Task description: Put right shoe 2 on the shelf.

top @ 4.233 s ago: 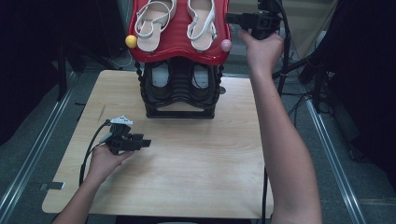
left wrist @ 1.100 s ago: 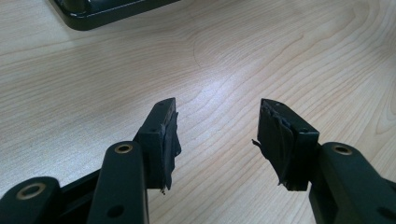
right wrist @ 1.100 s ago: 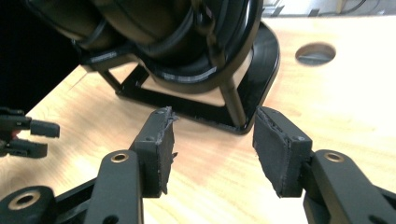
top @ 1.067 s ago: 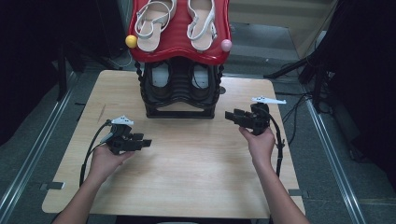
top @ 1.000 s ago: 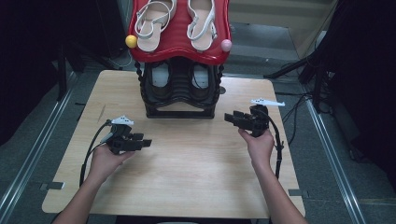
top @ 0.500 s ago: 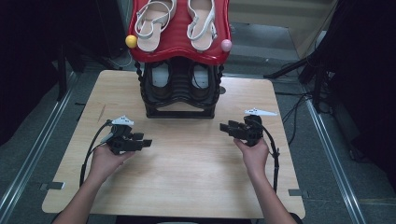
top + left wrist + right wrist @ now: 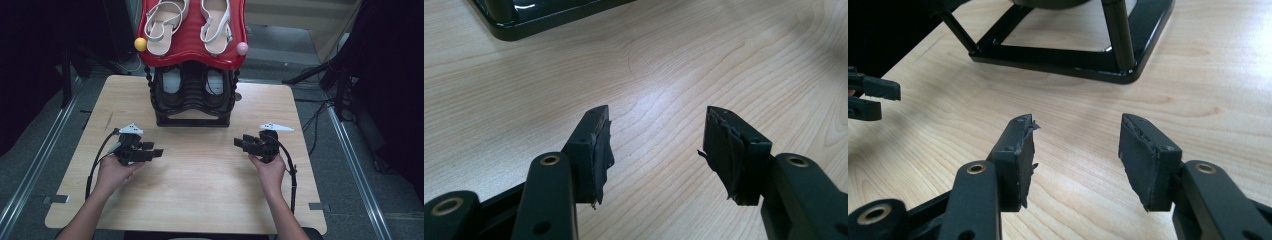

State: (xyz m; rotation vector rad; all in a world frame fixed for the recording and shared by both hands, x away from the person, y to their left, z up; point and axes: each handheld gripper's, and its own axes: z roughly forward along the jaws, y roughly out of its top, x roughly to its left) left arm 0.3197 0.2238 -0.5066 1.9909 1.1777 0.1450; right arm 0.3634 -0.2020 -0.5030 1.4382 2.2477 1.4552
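A black shoe rack (image 7: 192, 95) with a red top shelf (image 7: 192, 37) stands at the back of the wooden table (image 7: 200, 180). Two white sandals (image 7: 162, 22) (image 7: 216, 22) lie on the red shelf, and a pair of shoes (image 7: 172, 80) sits on the lower tier. My left gripper (image 7: 154, 152) (image 7: 656, 145) rests open on the table at the left, nothing between its jaws. My right gripper (image 7: 239, 144) (image 7: 1078, 150) is low over the table at the right, open and empty, pointing left toward the rack's base (image 7: 1068, 57).
A yellow ball (image 7: 140, 44) and a pink ball (image 7: 242, 48) cap the red shelf's front corners. Metal rails (image 7: 30, 170) run along the floor on both sides. Cables (image 7: 320, 107) lie right of the table. The left gripper's jaw tips (image 7: 870, 97) show far left in the right gripper view.
My right gripper came down from beside the red shelf to the table, then slid a little left and nearer. The left gripper stayed still.
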